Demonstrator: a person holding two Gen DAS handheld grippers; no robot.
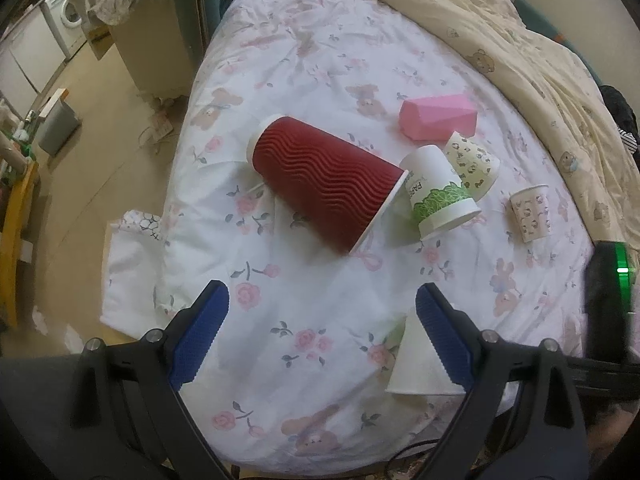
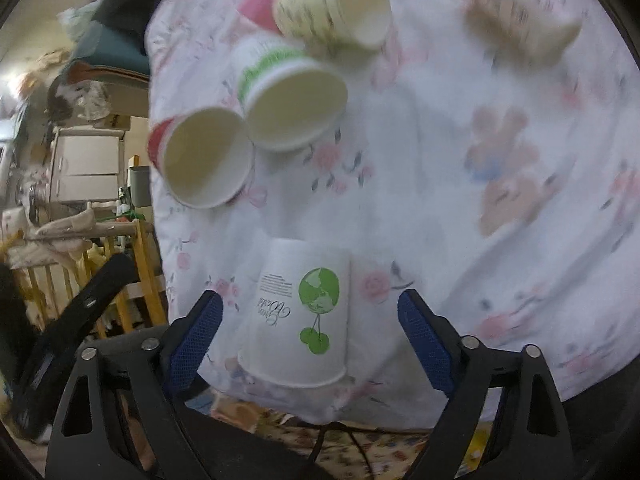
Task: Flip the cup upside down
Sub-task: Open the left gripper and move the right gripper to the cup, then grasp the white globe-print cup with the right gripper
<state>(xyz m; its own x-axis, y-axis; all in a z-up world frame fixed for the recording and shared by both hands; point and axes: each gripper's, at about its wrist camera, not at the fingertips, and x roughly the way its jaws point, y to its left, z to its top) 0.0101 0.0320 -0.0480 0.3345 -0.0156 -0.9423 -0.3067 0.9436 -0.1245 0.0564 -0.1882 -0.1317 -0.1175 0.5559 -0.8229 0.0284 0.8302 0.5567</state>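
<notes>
Apparently inverted, globe-print cup (image 2: pixel 298 316) sits between open right tool (image 2: pixel 310 316).

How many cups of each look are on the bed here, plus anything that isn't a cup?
Red ripple cup: 1
White cups with green print: 2
Patterned cups: 2
Pink box: 1
Total: 6

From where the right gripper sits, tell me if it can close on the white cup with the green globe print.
Probably yes. The right gripper is open, its blue pads on either side of the globe cup, which stands rim-down on the bedsheet. Nothing lies between pads and cup.
</notes>
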